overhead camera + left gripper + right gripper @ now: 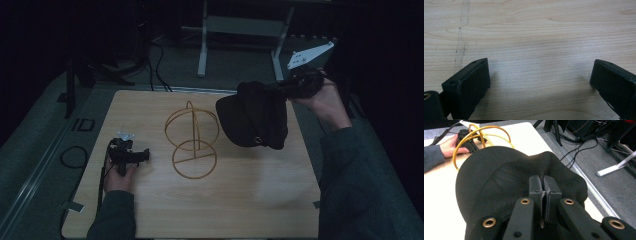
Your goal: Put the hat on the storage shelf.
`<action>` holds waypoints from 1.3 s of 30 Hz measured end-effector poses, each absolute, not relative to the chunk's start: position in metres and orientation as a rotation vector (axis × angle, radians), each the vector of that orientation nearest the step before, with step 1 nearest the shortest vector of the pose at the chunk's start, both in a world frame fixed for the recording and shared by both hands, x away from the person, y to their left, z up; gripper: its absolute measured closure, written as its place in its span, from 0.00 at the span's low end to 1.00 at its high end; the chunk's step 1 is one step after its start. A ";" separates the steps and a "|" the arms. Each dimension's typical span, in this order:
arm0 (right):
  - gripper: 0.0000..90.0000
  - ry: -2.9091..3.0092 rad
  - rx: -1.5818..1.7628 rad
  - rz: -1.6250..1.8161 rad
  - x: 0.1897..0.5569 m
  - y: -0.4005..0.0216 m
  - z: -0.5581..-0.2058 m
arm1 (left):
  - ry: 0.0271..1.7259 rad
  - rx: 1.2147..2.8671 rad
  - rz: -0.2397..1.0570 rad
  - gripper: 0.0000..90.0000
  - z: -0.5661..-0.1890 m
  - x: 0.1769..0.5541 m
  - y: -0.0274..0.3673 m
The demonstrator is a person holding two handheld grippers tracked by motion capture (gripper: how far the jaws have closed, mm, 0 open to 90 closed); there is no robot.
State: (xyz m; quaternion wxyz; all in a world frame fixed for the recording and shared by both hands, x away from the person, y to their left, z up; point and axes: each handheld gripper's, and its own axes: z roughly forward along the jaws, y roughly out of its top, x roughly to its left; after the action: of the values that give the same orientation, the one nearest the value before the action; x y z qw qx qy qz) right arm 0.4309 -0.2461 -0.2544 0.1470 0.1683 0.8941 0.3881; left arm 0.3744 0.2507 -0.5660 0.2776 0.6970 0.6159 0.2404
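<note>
Black fabric, a soft brimmed cap, hangs from the right gripper, whose jaws are clenched on a fold of its cloth, above the table's far right. Just left stands a yellow wire hat stand of looped rings on the pale wooden table. The left gripper rests released near the left edge (nothing between its jaws). The carrying step seems in hand; next, probably, lower the cap over the top ring.

A wire stand sits mid-table; the cap hangs to its right, the left gripper rests to its left.
</note>
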 end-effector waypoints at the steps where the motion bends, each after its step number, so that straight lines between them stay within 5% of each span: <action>1: 0.96 2.576 0.484 1.116 0.430 -0.245 -0.253 | 1.654 1.871 0.646 0.03 -0.566 0.374 0.251; 39: 0.96 2.530 0.321 1.171 0.418 -0.183 -0.226 | 1.654 1.870 0.646 0.03 -0.566 0.374 0.251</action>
State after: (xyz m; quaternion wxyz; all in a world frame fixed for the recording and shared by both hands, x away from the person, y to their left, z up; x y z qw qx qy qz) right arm 0.4180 -0.1828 -0.2257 0.1669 0.1128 0.8889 0.4114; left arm 0.3744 0.2506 -0.5660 0.2778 0.6967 0.6161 0.2405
